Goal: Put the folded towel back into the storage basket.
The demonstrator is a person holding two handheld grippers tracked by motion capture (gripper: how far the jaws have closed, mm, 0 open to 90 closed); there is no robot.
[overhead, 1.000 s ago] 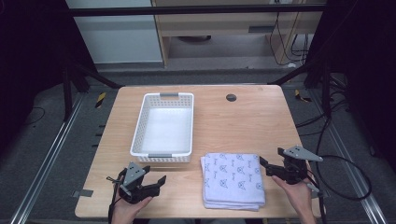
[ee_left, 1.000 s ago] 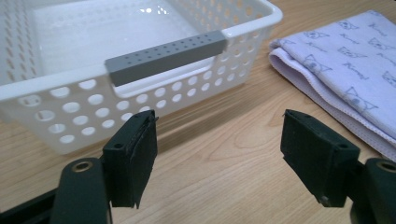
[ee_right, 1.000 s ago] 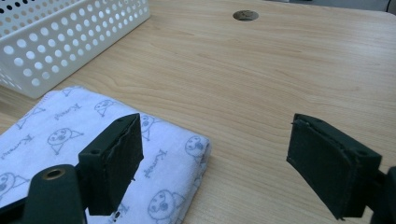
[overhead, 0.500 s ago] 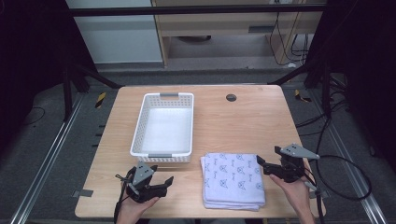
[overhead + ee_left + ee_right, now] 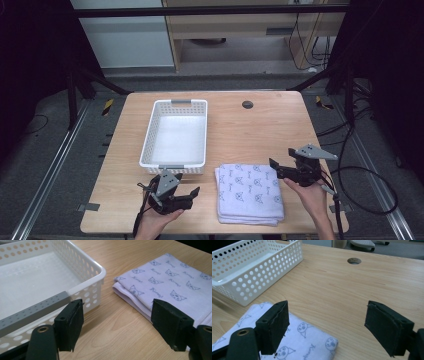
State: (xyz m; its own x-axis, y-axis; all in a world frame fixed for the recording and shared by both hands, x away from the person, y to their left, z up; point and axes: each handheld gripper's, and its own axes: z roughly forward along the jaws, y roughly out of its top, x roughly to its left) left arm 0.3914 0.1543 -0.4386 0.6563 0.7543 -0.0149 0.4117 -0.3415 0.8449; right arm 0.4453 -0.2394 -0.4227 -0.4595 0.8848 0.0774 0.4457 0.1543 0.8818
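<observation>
Folded towel (image 5: 249, 192) flat on the near half of the wooden table (image 5: 250, 130), between the two grippers, long axis running from the person's edge toward the far edge, roughly parallel to the basket's long side. Soft pale lilac cloth, printed with small grey cat faces and script, stacked in several layers with ribbed hems along the left edge; rectangular, corners slightly rounded. Just beyond and to the left, a white plastic basket (image 5: 175, 135), rectangular, walls pierced with round holes, grey handle strips at both short ends, inside bare and smooth; near its front wall but apart from the towel. Left gripper (image 5: 192, 195) held low near the table's front edge, jaws spread wide with nothing between them, pointed right toward the towel's left edge, with a stretch of bare wood ahead. Right gripper (image 5: 274, 167) at the towel's far right corner, jaws likewise wide apart and holding nothing, one black pad over the cloth, the other over wood. Small round dark hole (image 5: 247, 104) in the tabletop farther back, well apart from everything. Light wood grain, matte.
</observation>
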